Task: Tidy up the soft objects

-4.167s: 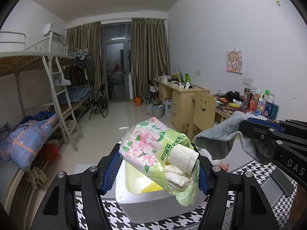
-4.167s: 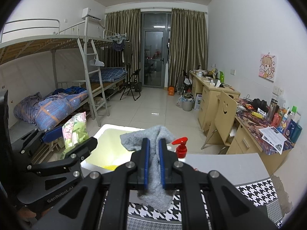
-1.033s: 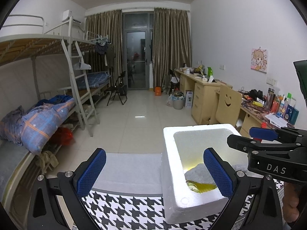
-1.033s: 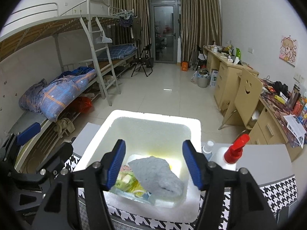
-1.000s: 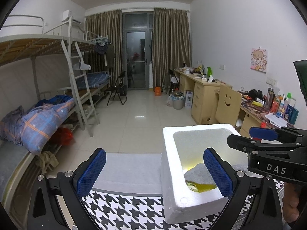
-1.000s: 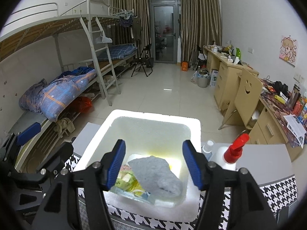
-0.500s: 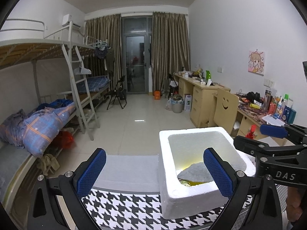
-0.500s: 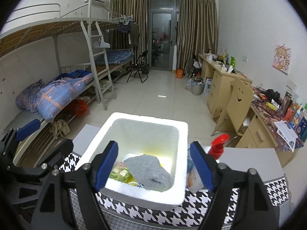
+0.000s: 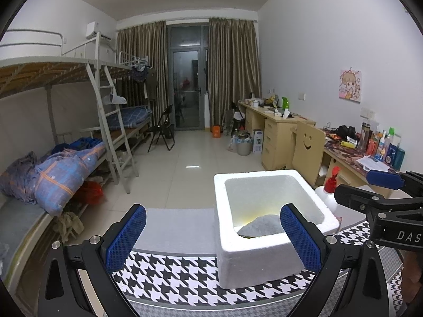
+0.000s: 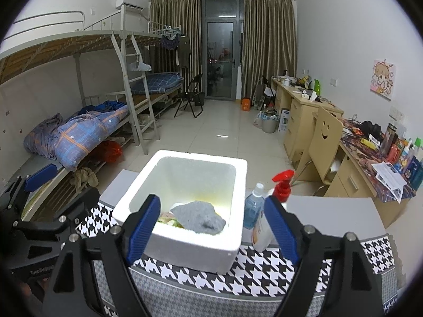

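Observation:
A white foam box stands on the houndstooth tablecloth; it also shows in the left wrist view. Inside lies a grey cloth, also visible in the left wrist view, on top of the floral tissue pack, which only peeks out. My right gripper is open and empty, held back in front of the box. My left gripper is open and empty, to the left of the box.
A spray bottle with a red trigger and a small clear bottle stand right of the box. The right gripper's body shows at the right in the left wrist view. Bunk beds left, desks right.
Both grippers have pulled back from the box, so it looks smaller and farther. The cloth and tissue pack, held earlier, lie in the box. Both grippers remain open.

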`<action>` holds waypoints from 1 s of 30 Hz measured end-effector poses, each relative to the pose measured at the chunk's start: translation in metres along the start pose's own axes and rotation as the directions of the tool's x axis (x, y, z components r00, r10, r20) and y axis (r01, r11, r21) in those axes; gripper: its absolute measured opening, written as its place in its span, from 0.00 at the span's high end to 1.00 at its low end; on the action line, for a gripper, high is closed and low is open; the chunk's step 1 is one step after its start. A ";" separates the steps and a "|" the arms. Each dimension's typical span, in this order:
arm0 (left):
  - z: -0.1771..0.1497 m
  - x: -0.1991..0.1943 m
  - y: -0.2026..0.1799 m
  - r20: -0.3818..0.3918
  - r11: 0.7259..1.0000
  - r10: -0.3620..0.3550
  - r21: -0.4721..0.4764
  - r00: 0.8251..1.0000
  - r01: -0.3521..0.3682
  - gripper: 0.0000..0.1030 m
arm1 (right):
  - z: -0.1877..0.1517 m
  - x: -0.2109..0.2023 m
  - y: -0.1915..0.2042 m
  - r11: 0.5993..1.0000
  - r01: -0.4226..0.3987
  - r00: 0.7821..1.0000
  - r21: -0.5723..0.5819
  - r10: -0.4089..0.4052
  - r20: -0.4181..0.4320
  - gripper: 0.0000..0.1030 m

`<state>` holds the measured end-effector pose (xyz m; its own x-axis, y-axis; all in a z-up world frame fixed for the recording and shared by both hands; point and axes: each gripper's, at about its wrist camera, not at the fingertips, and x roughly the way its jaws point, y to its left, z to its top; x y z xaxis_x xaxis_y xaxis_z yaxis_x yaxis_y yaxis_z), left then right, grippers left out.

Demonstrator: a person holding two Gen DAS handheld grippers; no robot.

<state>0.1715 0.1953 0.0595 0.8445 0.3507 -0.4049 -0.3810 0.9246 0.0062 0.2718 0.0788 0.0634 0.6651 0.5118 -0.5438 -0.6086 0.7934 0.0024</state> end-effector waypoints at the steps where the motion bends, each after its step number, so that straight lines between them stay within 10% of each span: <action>1: 0.000 -0.003 -0.001 0.005 1.000 0.000 0.000 1.000 0.000 0.01 | -0.001 -0.003 -0.001 1.000 0.001 1.000 0.003 -0.001 0.001 0.18; 30: -0.015 -0.075 -0.025 0.082 0.999 -0.048 0.005 0.995 0.048 0.01 | -0.033 -0.077 -0.007 1.000 -0.007 0.997 -0.006 0.007 0.082 0.18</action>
<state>0.1116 0.1435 0.0758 0.8899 0.3166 -0.3283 -0.3381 0.9411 -0.0089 0.2107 0.0228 0.0772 0.6937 0.5428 -0.4734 -0.6158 0.7879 0.0010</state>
